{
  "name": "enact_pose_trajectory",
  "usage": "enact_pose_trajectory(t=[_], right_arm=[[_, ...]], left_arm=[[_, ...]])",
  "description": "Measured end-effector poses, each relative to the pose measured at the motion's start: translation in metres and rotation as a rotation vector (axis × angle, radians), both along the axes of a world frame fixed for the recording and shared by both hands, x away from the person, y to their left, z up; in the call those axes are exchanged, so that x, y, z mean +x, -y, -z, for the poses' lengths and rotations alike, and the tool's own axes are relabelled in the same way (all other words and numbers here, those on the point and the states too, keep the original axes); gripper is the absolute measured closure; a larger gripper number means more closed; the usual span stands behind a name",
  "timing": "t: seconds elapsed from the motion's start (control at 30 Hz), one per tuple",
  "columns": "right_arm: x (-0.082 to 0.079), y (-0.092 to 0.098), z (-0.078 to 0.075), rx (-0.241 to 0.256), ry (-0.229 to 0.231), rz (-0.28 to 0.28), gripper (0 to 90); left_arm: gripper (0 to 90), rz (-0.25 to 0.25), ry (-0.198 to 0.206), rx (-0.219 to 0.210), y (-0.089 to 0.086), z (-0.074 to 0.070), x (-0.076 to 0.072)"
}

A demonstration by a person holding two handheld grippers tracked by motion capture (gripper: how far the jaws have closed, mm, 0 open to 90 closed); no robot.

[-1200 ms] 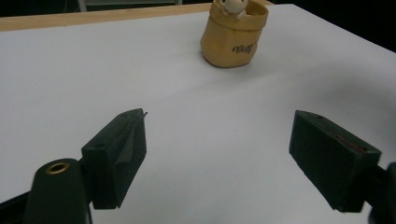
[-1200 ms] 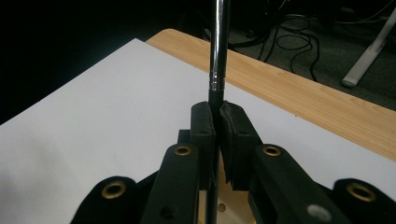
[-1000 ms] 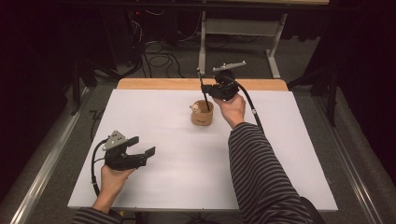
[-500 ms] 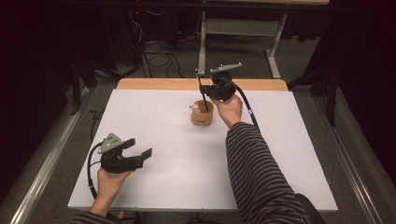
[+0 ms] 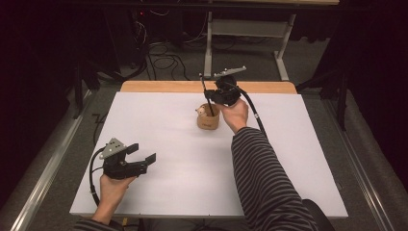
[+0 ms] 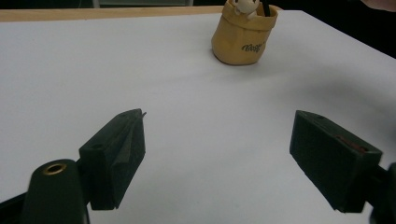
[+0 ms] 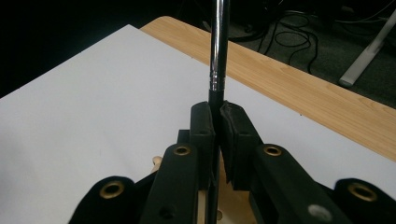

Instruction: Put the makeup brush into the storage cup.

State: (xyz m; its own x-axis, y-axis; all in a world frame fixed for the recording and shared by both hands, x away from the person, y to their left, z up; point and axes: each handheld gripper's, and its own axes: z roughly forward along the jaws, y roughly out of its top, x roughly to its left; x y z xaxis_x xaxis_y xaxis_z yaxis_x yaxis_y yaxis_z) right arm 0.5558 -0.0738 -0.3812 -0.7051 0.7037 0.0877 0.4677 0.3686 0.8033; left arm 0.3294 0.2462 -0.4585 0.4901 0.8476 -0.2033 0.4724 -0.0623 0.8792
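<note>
Your right gripper (image 5: 210,96) has its fingers (image 7: 203,123) clamped on a thin pen (image 7: 218,51), which stands nearly upright in the tan pot (image 5: 208,118) at the far middle of the table (image 5: 298,159). Your left gripper (image 5: 144,161) hovers near the front left, fingers (image 6: 114,156) wide and empty.
</note>
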Motion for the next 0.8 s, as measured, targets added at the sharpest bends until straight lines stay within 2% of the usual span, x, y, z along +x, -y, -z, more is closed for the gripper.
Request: enact_pose_trajectory(t=[0.6, 0.8], right_arm=[[0.001, -0.003, 0.007, -0.048, -0.017, 0.000, 85.2], [0.003, -0.003, 0.013, -0.099, -0.026, 0.000, 85.2]], left_arm=[[18.7, 0.004, 0.000, 0.002, 0.001, 0.000, 0.000], [18.7, 0.006, -0.001, 0.005, 0.001, 0.000, 0.000]])
